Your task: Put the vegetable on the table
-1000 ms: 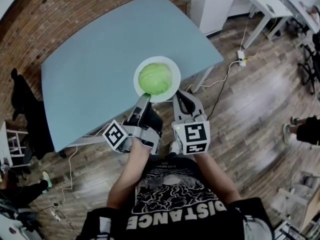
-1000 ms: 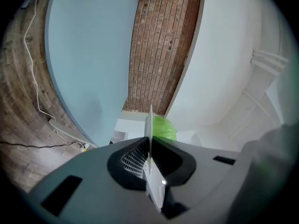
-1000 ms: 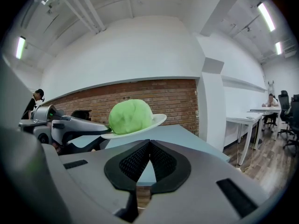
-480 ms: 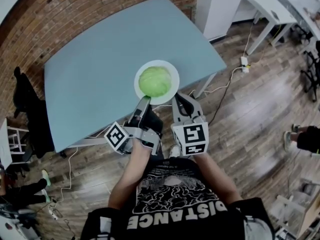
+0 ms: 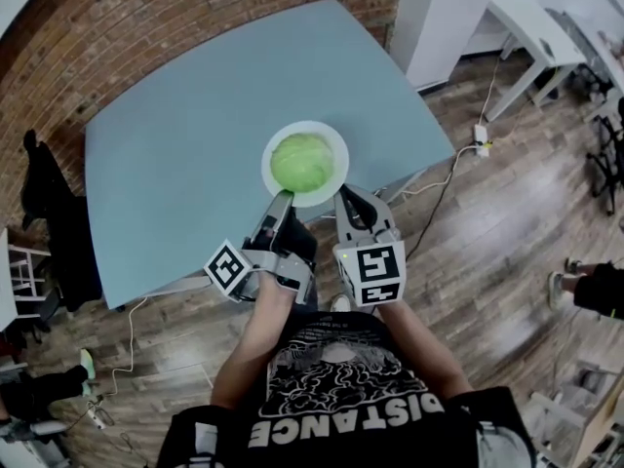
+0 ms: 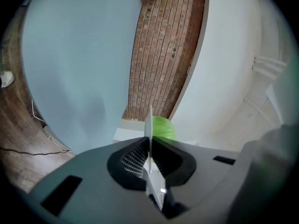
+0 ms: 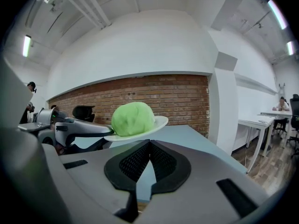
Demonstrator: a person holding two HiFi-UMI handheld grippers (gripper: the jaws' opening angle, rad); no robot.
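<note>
Left tongs [image 5: 280, 199] pinching white plate [image 5: 335, 142] rim, green cabbage [image 5: 304, 161] on it, over blue tabletop [image 5: 185, 135], right tongs [image 5: 348, 199] pressed together, empty.

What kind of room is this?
Probably an open office or lab workspace. It has an exposed brick wall, a wood floor, rows of white desks at the far side, and strip ceiling lights above the blue-grey table.
</note>
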